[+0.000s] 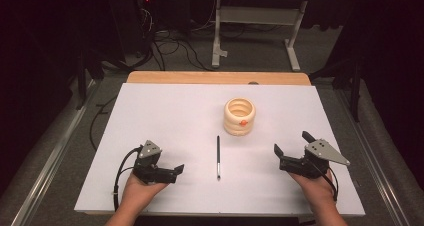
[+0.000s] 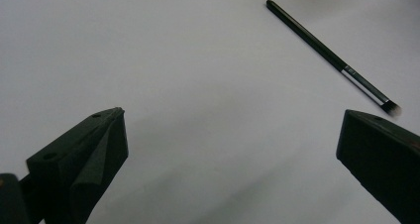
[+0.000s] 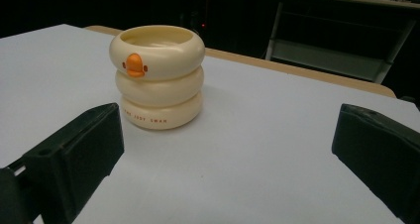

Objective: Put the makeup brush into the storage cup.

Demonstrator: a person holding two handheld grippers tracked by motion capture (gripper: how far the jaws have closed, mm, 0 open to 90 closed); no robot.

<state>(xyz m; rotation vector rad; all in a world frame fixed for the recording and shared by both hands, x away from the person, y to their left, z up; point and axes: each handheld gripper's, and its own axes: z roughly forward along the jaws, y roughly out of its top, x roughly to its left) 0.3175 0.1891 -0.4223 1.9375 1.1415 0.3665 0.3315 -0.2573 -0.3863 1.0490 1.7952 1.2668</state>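
Observation:
A cream cup (image 1: pixel 239 116) shaped like three stacked rings, with an orange duck beak on its front, stands upright right of centre on the white board (image 1: pixel 165 116). In front of it a thin black brush (image 1: pixel 218 156) lies pointing away from me, bristle end nearest me. My left gripper (image 1: pixel 175 174) rests at the near left, open and empty, with the brush (image 2: pixel 329 55) ahead to its right. My right gripper (image 1: pixel 292 142) sits at the near right, open and empty. It faces the cup (image 3: pixel 157 78), which stands a short way beyond its left jaw.
The board lies on a wooden table whose far edge (image 1: pixel 220 77) shows behind it. Beyond are a white desk frame (image 1: pixel 255 16) and floor cables (image 1: pixel 165 46). Metal rails (image 1: pixel 60 146) run along both sides of the table.

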